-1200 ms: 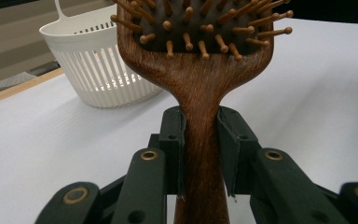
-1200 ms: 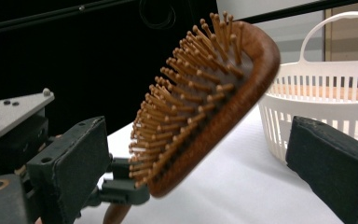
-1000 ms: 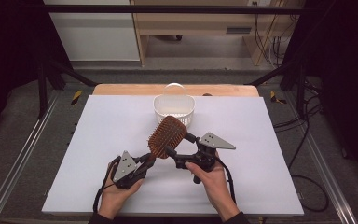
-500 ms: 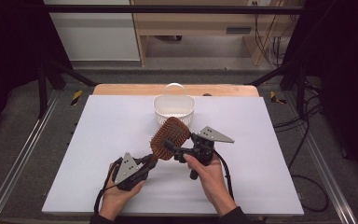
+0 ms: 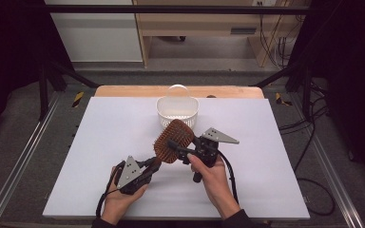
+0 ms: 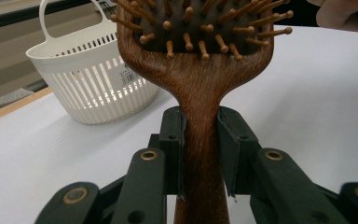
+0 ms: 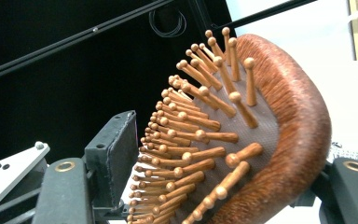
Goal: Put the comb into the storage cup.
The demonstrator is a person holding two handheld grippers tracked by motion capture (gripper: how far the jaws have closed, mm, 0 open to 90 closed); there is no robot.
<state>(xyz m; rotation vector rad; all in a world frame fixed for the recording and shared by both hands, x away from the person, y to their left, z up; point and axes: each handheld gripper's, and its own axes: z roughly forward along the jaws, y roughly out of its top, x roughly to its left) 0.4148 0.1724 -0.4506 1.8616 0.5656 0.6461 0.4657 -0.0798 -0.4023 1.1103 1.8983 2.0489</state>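
Just below the middle of the white table (image 5: 100, 156), your brown wooden paddle hairbrush with ball-tipped wooden pins (image 5: 172, 142) hangs in the air, head tilted toward one o'clock, handle running down to seven. Your left gripper (image 5: 153, 164) has its jaws clamped tight on the handle neck, the black pads (image 6: 175, 140) pressing both sides. Now the change: your right gripper (image 5: 177, 151) has come in from four o'clock, and its jaws have just been closing around the brush head. One pad (image 7: 114, 154) faces the pins, the other jaw sits behind the wooden back, and I can't tell yet whether they bite. That reads to me as a handover beginning, so don't let go on the left until the right is firm. Count with me: one hairbrush, two grippers, and one white slatted plastic basket with a loop handle (image 5: 177, 110) at twelve o'clock, just beyond the brush.
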